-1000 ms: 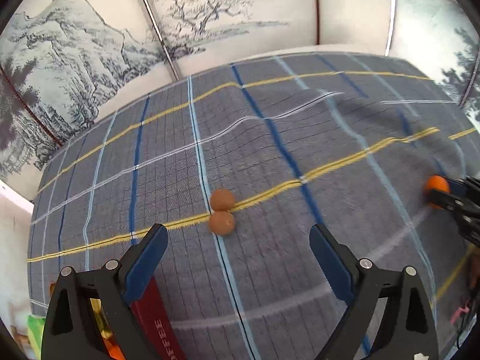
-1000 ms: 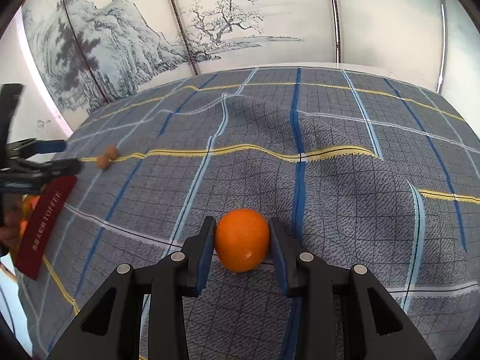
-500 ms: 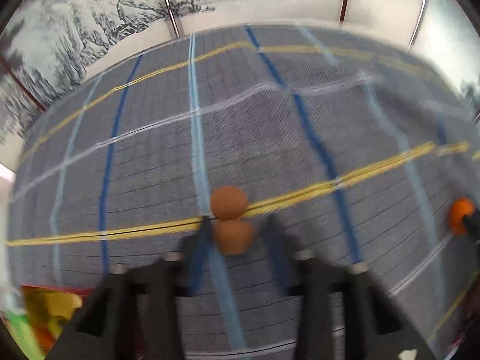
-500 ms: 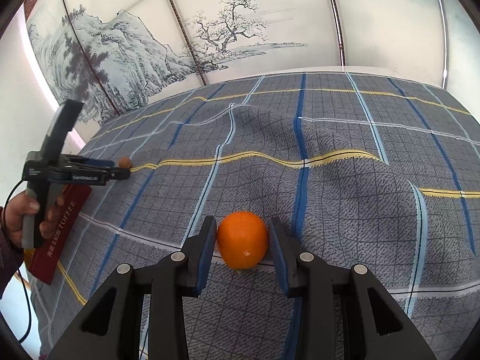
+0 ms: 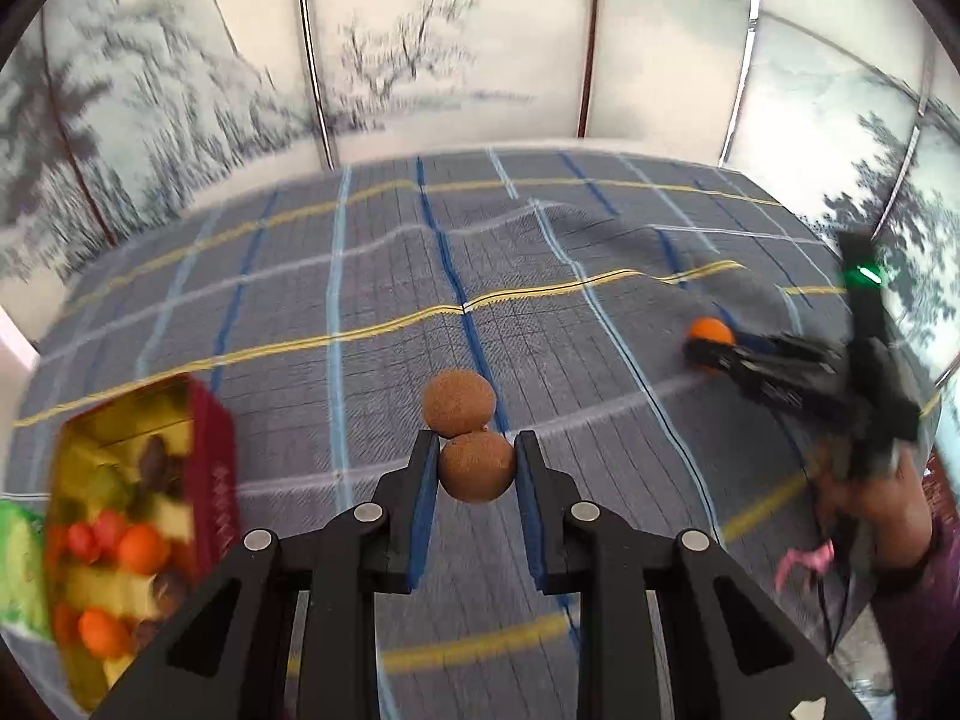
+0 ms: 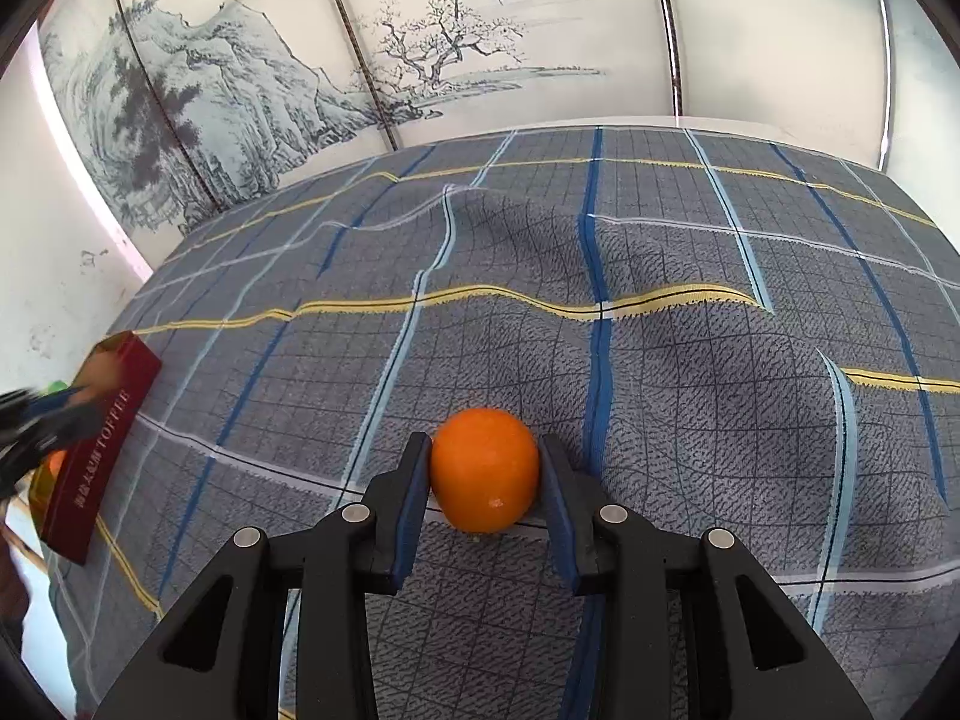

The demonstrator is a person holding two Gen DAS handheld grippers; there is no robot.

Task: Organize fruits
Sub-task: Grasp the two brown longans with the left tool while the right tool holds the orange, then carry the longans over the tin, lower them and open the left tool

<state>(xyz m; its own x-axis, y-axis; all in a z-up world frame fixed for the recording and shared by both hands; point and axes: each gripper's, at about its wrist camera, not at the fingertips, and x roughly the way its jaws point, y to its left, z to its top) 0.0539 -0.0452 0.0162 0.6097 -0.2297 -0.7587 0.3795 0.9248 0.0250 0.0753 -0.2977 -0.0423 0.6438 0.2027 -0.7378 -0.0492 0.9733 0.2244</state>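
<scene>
My left gripper is shut on a small brown round fruit. A second brown fruit lies just beyond it, touching it, on the plaid cloth. My right gripper is shut on an orange, low over the cloth; it also shows in the left wrist view. A red tin with a gold inside holds several fruits at the left; it appears in the right wrist view too.
The blue-grey plaid cloth is wrinkled into ridges across the middle. A painted folding screen stands behind the table. Something green lies left of the tin. A hand holds the right gripper.
My left gripper has closed from wide open onto the nearer brown fruit and swung, bringing the red tin into view. My right gripper has kept its hold on the orange.
</scene>
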